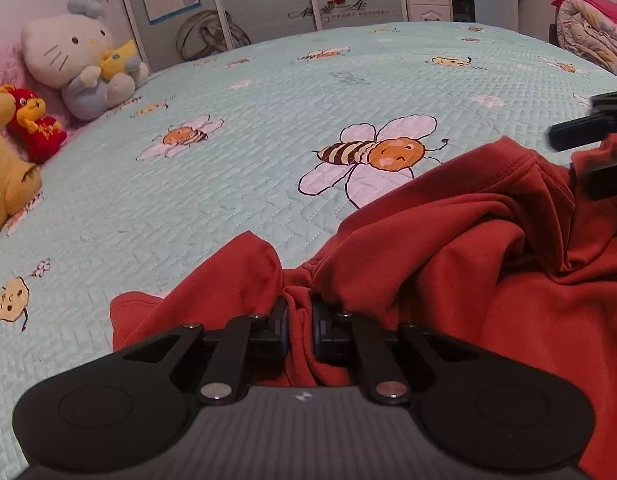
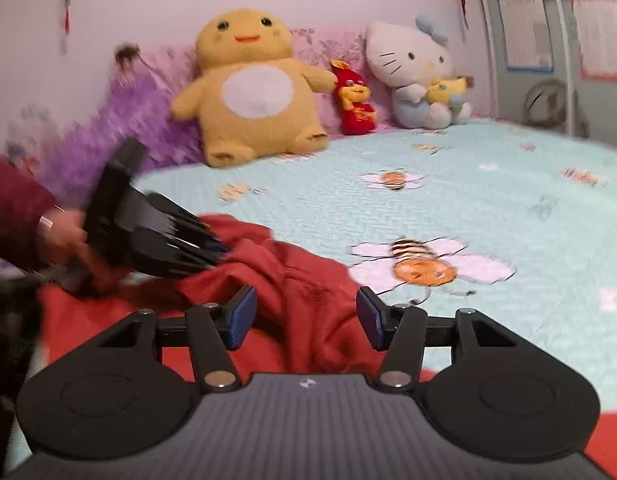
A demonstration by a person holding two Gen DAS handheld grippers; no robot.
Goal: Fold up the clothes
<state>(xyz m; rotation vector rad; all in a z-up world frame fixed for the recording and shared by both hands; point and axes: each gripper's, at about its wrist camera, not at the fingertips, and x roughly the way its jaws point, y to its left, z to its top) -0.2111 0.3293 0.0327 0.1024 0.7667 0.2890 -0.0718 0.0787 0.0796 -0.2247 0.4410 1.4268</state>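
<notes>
- Left gripper point(image 1: 299, 322) is clamped on a bunched fold of the red garment point(image 1: 468, 260); I see the cloth squeezed between its blue pads point(image 1: 282, 322), gathered into tight pleats at the pinch.
- Right gripper point(image 2: 306, 318) has its jaws apart (no cloth pressed by either pad), hanging just above the same garment, whose folds pass between and below the fingers.
- My garment lies crumpled on the bed's near side, on the quilted bedspread point(image 1: 228, 208): soft, matte knit with a stitched hem, heaped in thick ridges.
- Bedspread is pale mint, stitched in a brick-like pattern and printed with cartoon bees point(image 1: 372, 156).
- Plush toys lean at the headboard: a yellow plush figure point(image 2: 248, 88), a small red doll point(image 2: 354, 100), a white cat plush point(image 2: 420, 76).
- From the right wrist, the left gripper and the hand point(image 2: 64, 236) holding it are smeared by motion blur; the garment's lower edge is cut off behind both gripper bodies, so I cannot tell its type.
</notes>
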